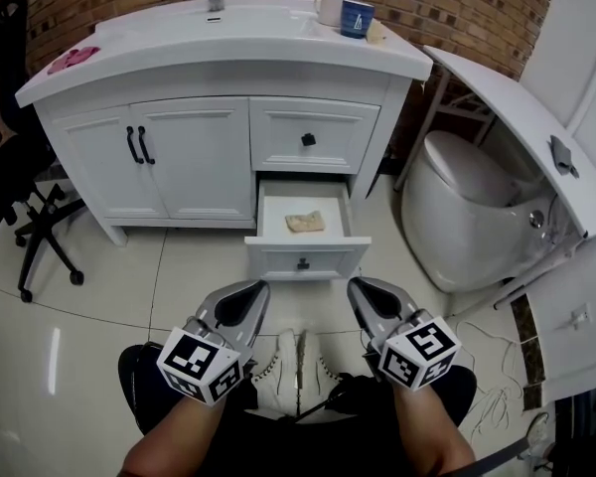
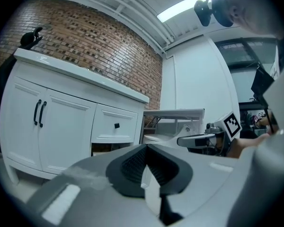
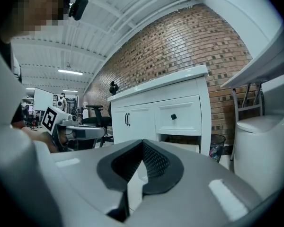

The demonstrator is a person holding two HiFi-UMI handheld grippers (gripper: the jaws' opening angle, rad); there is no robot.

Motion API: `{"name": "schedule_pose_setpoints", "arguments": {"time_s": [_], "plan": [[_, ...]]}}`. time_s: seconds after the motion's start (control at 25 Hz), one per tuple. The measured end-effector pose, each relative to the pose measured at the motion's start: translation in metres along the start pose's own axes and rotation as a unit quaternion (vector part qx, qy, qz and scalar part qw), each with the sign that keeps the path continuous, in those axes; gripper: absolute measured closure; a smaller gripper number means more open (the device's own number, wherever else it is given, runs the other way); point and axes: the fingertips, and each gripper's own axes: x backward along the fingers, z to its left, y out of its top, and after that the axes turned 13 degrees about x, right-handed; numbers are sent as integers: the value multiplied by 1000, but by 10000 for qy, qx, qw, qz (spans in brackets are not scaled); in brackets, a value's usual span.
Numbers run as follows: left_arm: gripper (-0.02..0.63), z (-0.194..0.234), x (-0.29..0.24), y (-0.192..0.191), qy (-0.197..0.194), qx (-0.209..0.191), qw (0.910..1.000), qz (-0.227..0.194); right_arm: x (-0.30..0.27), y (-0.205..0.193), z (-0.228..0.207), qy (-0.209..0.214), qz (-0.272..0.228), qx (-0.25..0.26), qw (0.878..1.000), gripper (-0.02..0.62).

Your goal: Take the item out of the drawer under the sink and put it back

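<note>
Standing before the white sink cabinet [image 1: 189,157], a person holds the left gripper [image 1: 253,291] and right gripper [image 1: 360,288] low, jaws pressed together, empty. The small tan crumpled item [image 1: 305,223] lies in the open lower drawer [image 1: 306,258], and lifting it out seemingly remains to be done.
</note>
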Motion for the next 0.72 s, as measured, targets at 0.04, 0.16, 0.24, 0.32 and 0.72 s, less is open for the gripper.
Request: {"name": "schedule_pose_setpoints", "arguments": {"time_s": [0.04,0.16,0.24,0.32,0.72], "plan": [[600,-2,2,-1,6,-5,10000,-5,3,-1,2,-2,1,2,10000,588],[600,-7,7,-4,25,-50,10000,7,10,-3,5,-22,2,-17,10000,589],[600,-12,9,-4,0,-89,10000,-1,13,-2,7,-38,-10,-41,10000,589],[600,-16,10,-2,-33,-119,9999,-13,15,-1,8,-51,-26,-34,10000,589],[600,-17,13,0,-43,-191,9998,-28,19,3,11,-78,-55,29,10000,589]]}}
